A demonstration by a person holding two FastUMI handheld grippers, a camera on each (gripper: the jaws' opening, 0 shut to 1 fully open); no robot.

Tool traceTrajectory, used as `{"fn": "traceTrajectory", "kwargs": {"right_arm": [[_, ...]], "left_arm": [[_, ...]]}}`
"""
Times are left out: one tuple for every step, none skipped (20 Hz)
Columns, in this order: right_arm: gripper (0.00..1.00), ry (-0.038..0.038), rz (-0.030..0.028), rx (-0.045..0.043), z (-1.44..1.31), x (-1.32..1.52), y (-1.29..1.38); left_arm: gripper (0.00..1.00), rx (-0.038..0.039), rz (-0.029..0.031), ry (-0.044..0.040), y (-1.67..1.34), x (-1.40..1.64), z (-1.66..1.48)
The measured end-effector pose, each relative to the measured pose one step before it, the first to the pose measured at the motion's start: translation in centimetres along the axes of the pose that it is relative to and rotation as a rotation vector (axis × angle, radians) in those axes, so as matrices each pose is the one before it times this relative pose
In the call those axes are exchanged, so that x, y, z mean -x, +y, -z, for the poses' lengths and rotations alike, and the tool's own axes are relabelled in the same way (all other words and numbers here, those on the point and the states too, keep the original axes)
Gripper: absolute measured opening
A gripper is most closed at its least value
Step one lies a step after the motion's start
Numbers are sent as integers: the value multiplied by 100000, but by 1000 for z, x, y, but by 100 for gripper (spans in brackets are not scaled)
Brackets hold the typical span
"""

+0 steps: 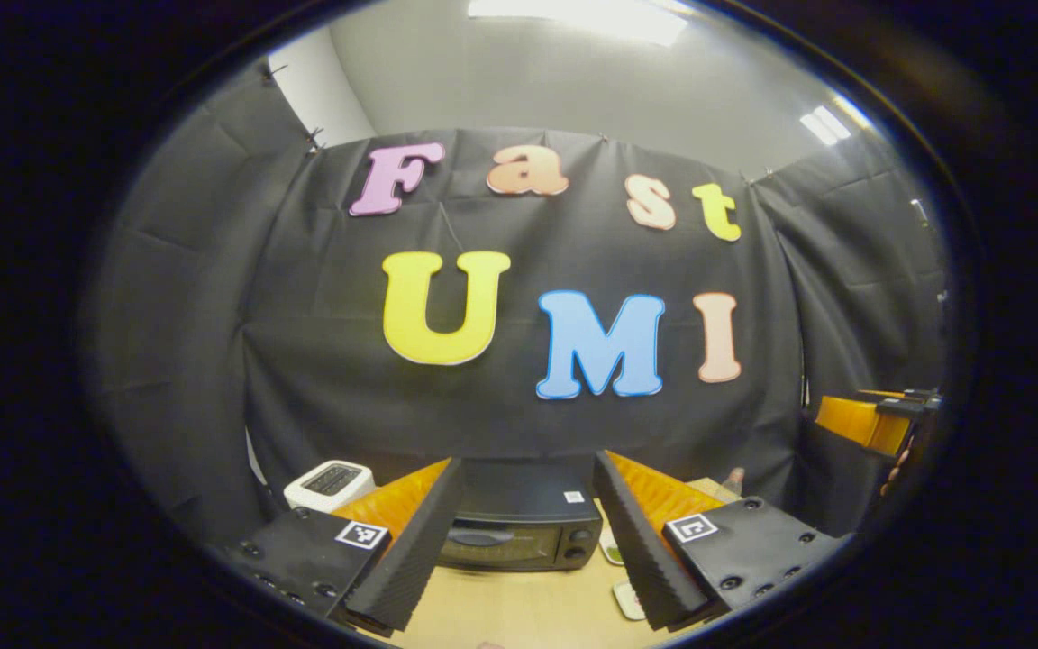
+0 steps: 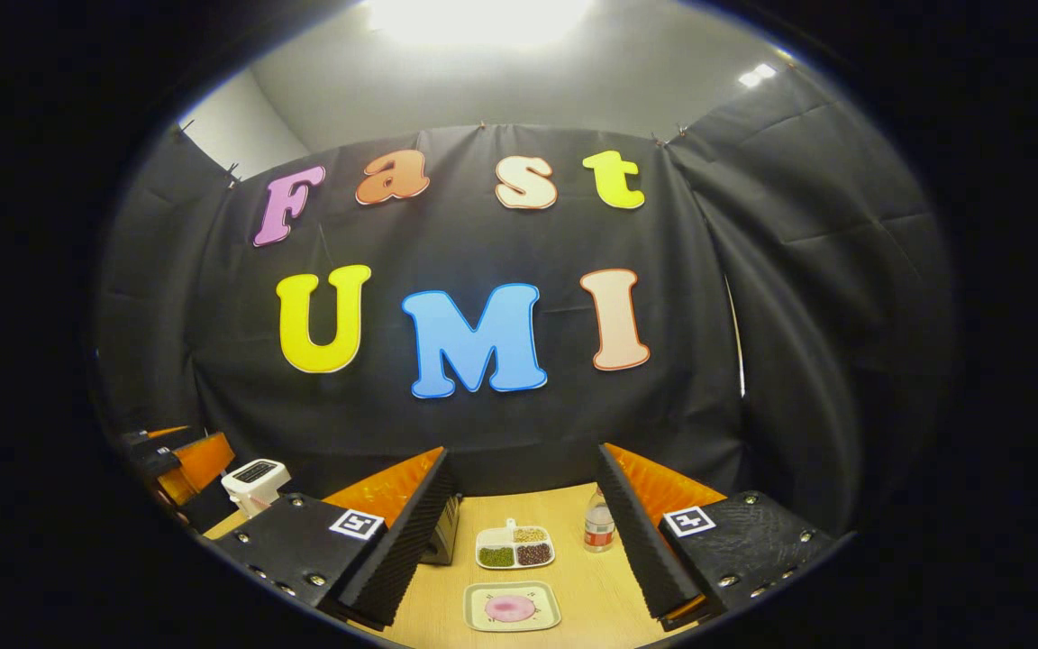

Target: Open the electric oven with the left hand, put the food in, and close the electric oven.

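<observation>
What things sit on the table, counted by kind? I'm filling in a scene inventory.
Appliances: 2, black electric oven and white toaster
Dishes: 2, plate with a pink doughnut and divided dish of grains
Bottles: 1, bottle
Total: 5

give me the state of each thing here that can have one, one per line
electric oven: door shut, standing on the table
left gripper: open, holding nothing, lined up with the oven
right gripper: open, holding nothing, above the table
plate with pink food: flat on the table, untouched
divided dish: upright, sections filled
bottle: upright, cap on
toaster: upright; slots look empty
</observation>
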State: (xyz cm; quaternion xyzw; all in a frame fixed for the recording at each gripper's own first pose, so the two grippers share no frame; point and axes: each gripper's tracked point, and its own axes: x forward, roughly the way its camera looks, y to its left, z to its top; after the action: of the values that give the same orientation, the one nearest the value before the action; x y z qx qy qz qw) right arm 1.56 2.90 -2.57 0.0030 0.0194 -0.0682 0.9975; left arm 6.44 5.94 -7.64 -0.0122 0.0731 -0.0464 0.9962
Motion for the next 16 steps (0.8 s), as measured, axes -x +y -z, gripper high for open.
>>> {"fn": "traceTrajectory", "kwargs": {"right_arm": [[97,628,394,451,236,-126,141],[97,654,315,452,371,-134,110],[97,675,303,461,289,-83,131],[97,657,333,464,296,-173,-21],[97,830,638,655,222,-254,-4],[97,726,554,492,415,-188,-112],[97,1220,737,504,349,-343,-77],[97,1825,950,-78,450,-286,-188],[97,1600,644,-541,317,-339,-93],[97,1111,1017,-349,277,-289,-174],[97,853,1171,266,176,-299,-220],[97,669,1182,747,300,-207,-248],[97,840,1258,837,224,-292,-256],[97,1029,1029,514,319,-158,-246],[97,994,939,205,207,-184,-174],[97,674,852,152,116,-158,-111]], "left_arm": [[100,535,654,3407,502,-1101,1245],[100,361,289,2264,410,-1068,824],[100,336,468,2298,440,-1350,844],[100,-602,-565,2487,658,-1346,1033],[100,-1668,-1490,3097,759,-1527,852],[100,-1667,-1019,3227,636,-1583,1132],[100,-431,-56,3149,296,-1599,970],[100,431,233,3078,279,-1648,1158],[97,1217,794,2424,126,-1593,882],[97,1407,553,2193,139,-1420,827],[97,597,149,1879,214,-1510,674],[97,24,229,1383,303,-1455,706],[97,-331,388,1388,236,-1461,531],[97,-138,373,1137,255,-1258,636],[97,-427,-434,1452,378,-1337,516],[97,-285,-641,1375,420,-1327,839]]}}
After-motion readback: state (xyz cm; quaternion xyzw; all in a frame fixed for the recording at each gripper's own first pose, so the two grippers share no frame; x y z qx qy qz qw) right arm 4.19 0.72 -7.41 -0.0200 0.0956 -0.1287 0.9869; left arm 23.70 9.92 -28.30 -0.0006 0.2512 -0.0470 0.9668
